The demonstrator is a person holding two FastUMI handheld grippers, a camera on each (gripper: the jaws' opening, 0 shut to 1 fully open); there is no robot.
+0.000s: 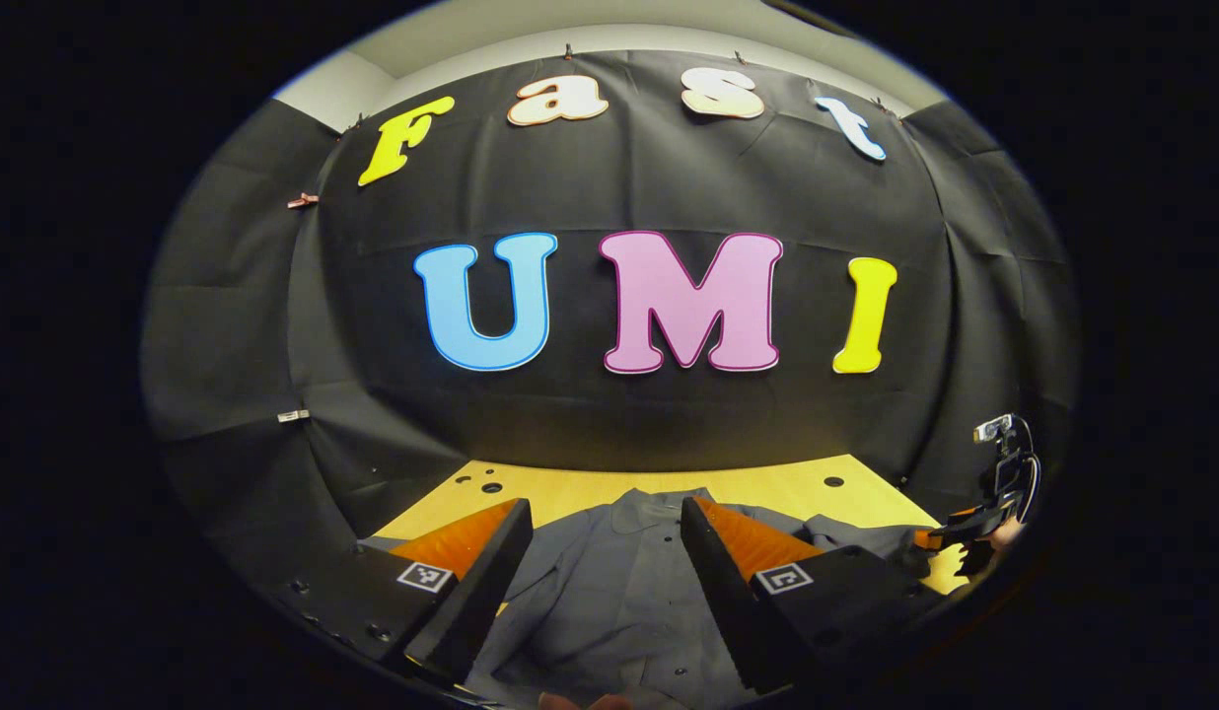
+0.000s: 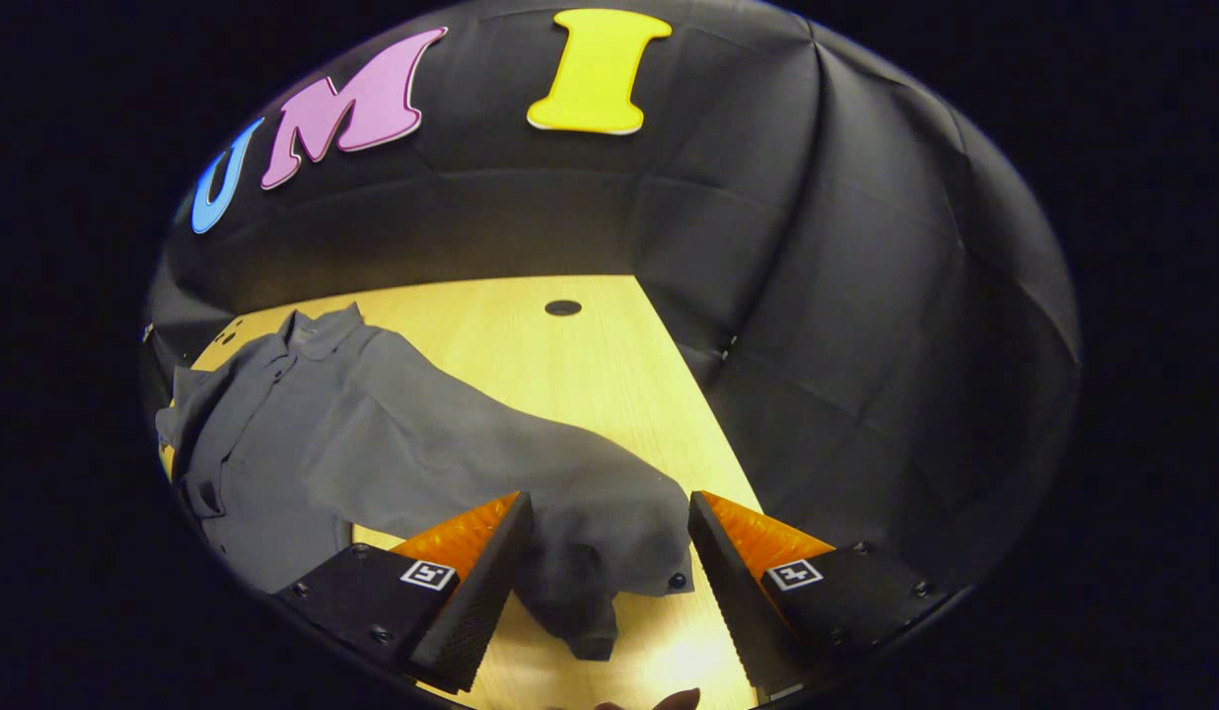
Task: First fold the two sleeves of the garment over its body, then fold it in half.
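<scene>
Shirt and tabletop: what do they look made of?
Shirt: a thin woven cloth, matte grey, judging by its soft folds, collar and small buttons; the exact fibre can't be told. Tabletop: looks like light wood or wood-look laminate, smooth with a slight sheen and faint grain; which of the two is unclear.

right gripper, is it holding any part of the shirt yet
No. The right gripper is open, its fingers either side of the shirt sleeve cuff, not pressing it. The left gripper is open over the shirt body.

No readable text was found; square coded markers (image 1: 423, 576) were fixed on each gripper's fingers (image 2: 468, 602).
</scene>
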